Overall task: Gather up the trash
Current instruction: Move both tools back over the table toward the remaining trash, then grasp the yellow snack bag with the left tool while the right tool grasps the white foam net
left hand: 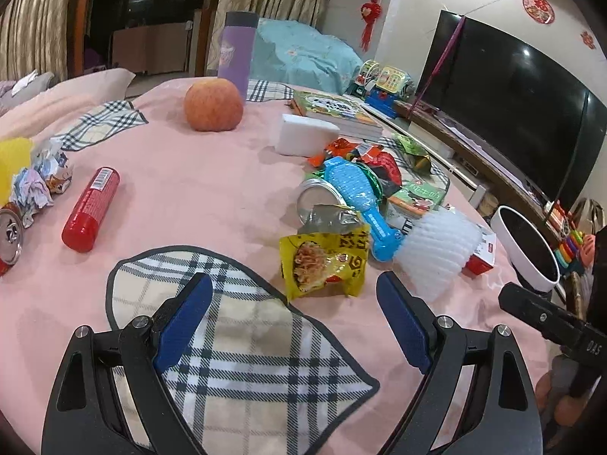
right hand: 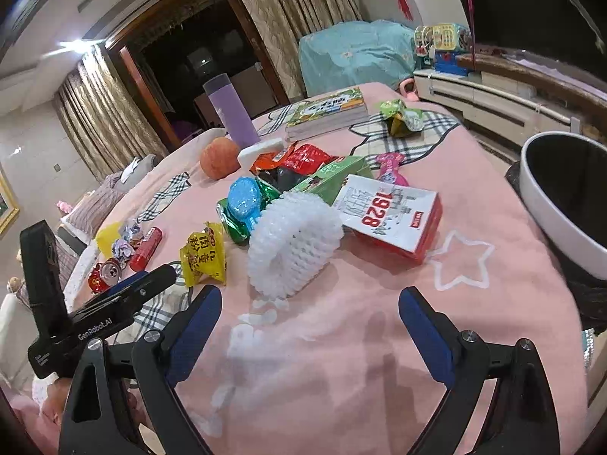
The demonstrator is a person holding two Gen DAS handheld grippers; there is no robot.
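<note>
Claws both gape, empty — my left gripper (left hand: 294,305) over the yellow wrapper (left hand: 322,261), my right gripper (right hand: 309,313) facing the foam net (right hand: 294,242).

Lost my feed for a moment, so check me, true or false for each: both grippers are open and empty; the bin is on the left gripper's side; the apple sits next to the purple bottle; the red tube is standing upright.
1. Both the left gripper and right gripper are open and empty. True.
2. The bin is on the left gripper's side. False: it stands at the table edge on the right gripper's side.
3. The apple sits next to the purple bottle. True.
4. The red tube stands upright. False: it lies on its side on the pink cloth.
</note>
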